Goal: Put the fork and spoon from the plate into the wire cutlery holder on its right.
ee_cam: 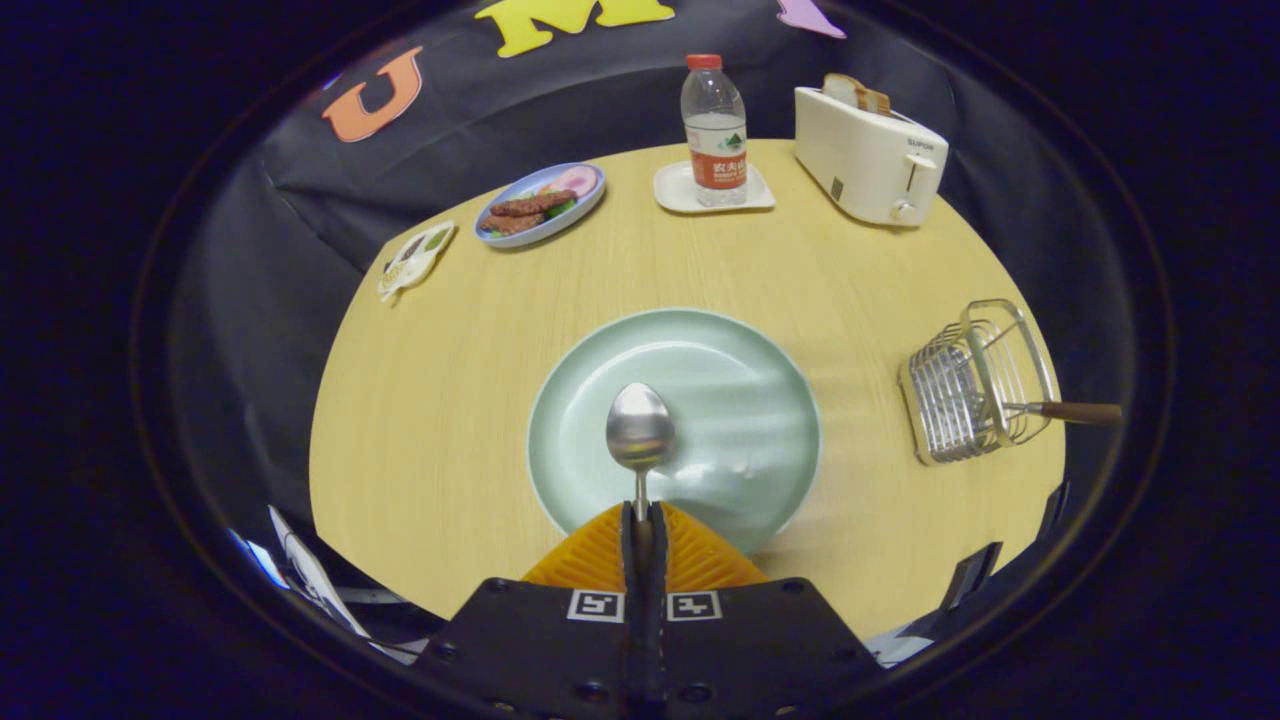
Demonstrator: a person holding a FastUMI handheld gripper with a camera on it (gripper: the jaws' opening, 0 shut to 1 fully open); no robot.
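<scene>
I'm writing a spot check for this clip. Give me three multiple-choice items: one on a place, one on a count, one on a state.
1. Where does the wire cutlery holder stand?
A. right of the green plate
B. behind the toaster
C. on the plate

2. How many utensils lie on the green plate, not counting the held one?
A. two
B. none
C. three

3. What is the gripper doing?
A. open above the bottle
B. shut on the spoon
C. open and empty

Answers:
1 A, it sits on the table off the plate's right side.
2 B, the plate is bare.
3 B, the jaws pinch the spoon's handle.
</scene>
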